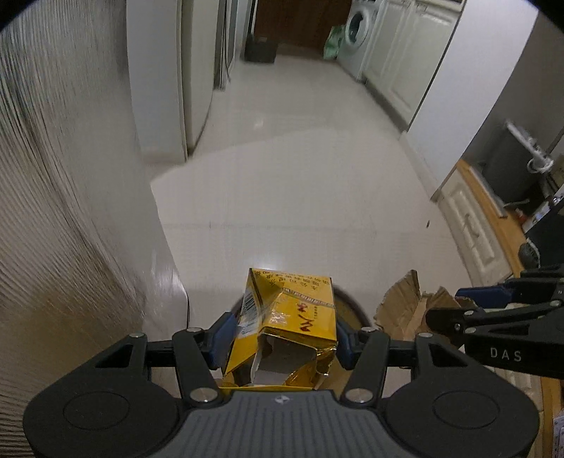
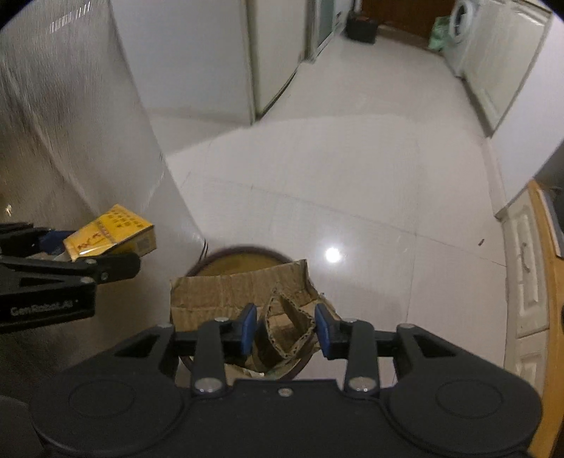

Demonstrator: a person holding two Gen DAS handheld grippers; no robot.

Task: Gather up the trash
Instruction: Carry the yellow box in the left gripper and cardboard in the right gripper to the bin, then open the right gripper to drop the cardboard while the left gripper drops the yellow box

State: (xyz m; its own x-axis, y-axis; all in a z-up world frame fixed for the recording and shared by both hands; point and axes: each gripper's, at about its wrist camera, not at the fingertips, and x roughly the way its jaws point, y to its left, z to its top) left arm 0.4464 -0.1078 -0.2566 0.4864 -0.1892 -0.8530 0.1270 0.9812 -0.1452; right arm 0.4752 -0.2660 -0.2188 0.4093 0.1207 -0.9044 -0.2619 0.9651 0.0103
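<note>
My left gripper (image 1: pixel 282 338) is shut on a torn yellow carton (image 1: pixel 292 313) with red lettering and holds it above a round brown bin (image 1: pixel 352 306). The carton also shows in the right wrist view (image 2: pixel 109 234), in the left gripper (image 2: pixel 88 253). My right gripper (image 2: pixel 285 327) is shut on a crumpled piece of brown cardboard (image 2: pixel 239 292), held over the same bin (image 2: pixel 246 260). The cardboard (image 1: pixel 405 306) and right gripper (image 1: pixel 469 303) show at the right of the left wrist view.
Glossy white tile floor (image 1: pixel 299 183) stretches ahead. A textured wall (image 1: pixel 70 211) stands close on the left. White cabinets (image 1: pixel 405 63) and a washing machine (image 1: pixel 359 28) line the far right. A wooden-edged counter (image 2: pixel 550 282) stands at the right.
</note>
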